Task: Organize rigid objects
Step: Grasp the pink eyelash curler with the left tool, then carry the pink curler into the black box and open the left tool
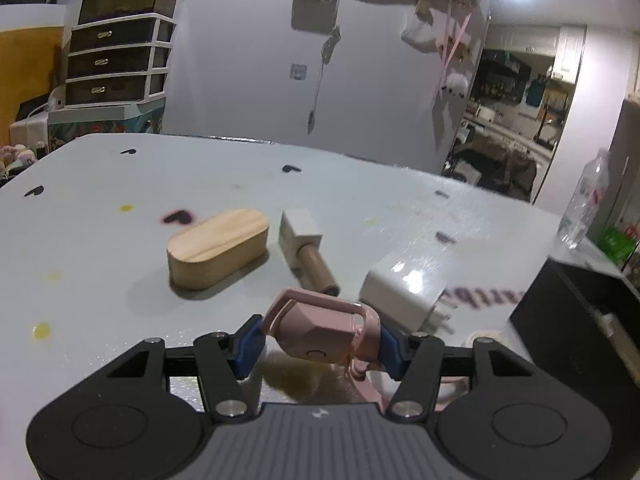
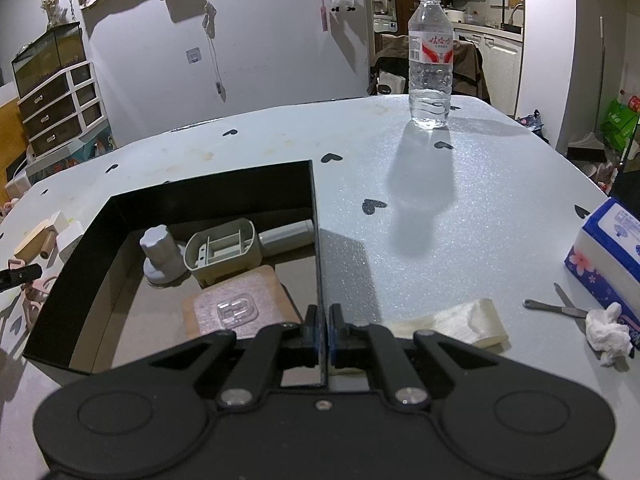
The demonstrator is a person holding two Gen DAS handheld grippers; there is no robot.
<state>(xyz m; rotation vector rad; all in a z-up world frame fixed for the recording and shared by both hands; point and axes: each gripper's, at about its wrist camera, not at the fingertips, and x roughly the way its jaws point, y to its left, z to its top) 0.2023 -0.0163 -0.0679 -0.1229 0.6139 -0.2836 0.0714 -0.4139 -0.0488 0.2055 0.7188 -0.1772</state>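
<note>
My left gripper (image 1: 320,344) is shut on a pink faceted clip-like object (image 1: 324,330) with a loop handle, held just above the white table. Ahead of it lie an oval wooden block (image 1: 218,248), a white-and-wood stamp-like piece (image 1: 306,250) and a white power adapter (image 1: 404,294). My right gripper (image 2: 323,330) is shut on the right wall of the open black box (image 2: 200,192). The box holds a grey knob (image 2: 160,256), a beige plastic housing (image 2: 224,252), a grey tube (image 2: 286,236) and a pink foam pad with a clear hook (image 2: 236,312). The box's corner shows in the left wrist view (image 1: 576,324).
A water bottle (image 2: 430,60) stands at the far side of the table. A tissue pack (image 2: 608,248), a crumpled tissue (image 2: 608,334), a metal nail file (image 2: 556,308) and a cream plastic scrap (image 2: 456,324) lie at the right. The loose pieces also show at the left (image 2: 44,240).
</note>
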